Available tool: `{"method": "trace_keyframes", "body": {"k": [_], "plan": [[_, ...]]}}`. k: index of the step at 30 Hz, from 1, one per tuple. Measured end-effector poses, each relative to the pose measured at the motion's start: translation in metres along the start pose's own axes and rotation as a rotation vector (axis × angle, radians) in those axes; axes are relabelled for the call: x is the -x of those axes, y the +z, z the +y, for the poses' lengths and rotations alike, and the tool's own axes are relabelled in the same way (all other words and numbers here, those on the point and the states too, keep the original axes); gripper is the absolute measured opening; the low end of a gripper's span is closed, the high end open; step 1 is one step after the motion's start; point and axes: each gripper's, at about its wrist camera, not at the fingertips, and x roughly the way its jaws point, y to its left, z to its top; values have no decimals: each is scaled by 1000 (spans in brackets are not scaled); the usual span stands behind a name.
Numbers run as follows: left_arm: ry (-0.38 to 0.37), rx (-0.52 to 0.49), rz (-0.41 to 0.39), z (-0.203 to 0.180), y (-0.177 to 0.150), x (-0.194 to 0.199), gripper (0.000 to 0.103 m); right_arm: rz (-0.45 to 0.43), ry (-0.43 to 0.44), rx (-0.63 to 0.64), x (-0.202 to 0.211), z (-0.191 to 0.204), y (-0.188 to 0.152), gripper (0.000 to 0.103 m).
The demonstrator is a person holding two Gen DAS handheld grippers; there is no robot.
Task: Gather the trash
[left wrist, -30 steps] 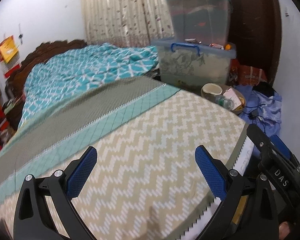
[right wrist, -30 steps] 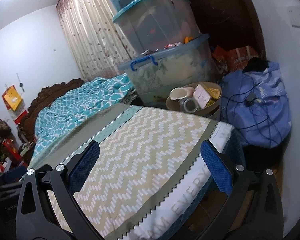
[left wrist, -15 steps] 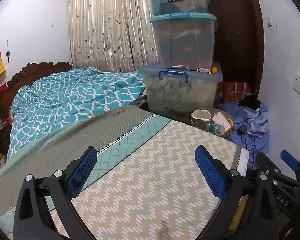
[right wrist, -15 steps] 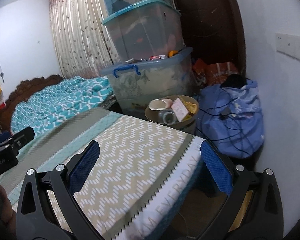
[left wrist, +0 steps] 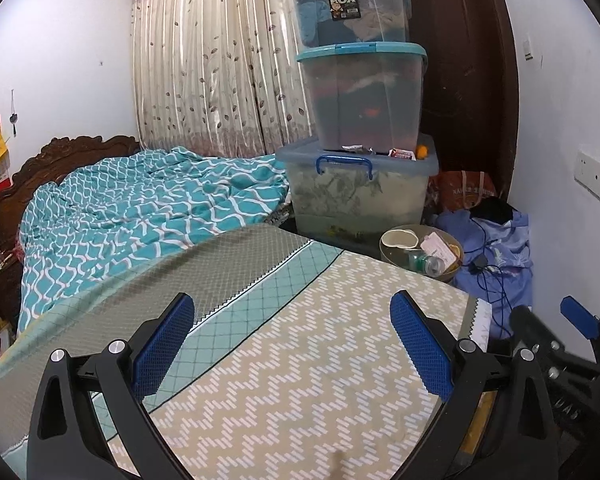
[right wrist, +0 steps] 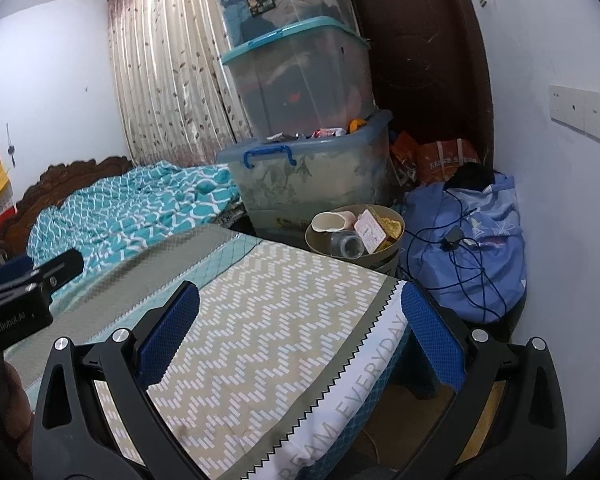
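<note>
1. Both claws hang over the foot of the bed (left wrist: 284, 380), and both are spread wide with nothing between the blue pads: left gripper (left wrist: 292, 344), right gripper (right wrist: 300, 332).
2. The trash sits off the bed's far corner: a round bin (right wrist: 324, 245) on the floor, hard against the lowest storage box (right wrist: 312, 176).
3. Inside the bin I count four pieces: one pale cup (right wrist: 333, 222), one clear plastic bottle (right wrist: 346, 244), one pink-labelled carton (right wrist: 370, 232), and one yellow wrapper (right wrist: 392, 227).
4. Three storage boxes are stacked, and one blue bag (right wrist: 472, 240) with a black cable draped over it lies just beside the bin.
5. The bed top shows no loose litter, so my read is that the search is on. Best approach: scan slowly, keep the jaws wide, stay clear of that cable.
</note>
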Motion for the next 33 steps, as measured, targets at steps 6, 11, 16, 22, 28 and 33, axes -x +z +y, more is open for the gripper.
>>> {"method": "trace_keyframes", "body": {"k": [6,11,16,22,28,33], "plan": [[9,-17,-10,1,2,6,95,7,13,17,4,5,0,100],[8,-27,-19,-2,2,13,95,8,19,17,9,8,0,100],[-8,-18,-26,0,4,18,95,-11,21,19,17,11,2,100],[-27,-9,-38,4,6,23,95,-37,21,27,25,14,4,100],[-39,-11,-24,4,7,22,95,-52,19,16,30,12,7,100],[-38,-21,-15,-1,7,21,95,-46,23,18,28,11,8,100]]}}
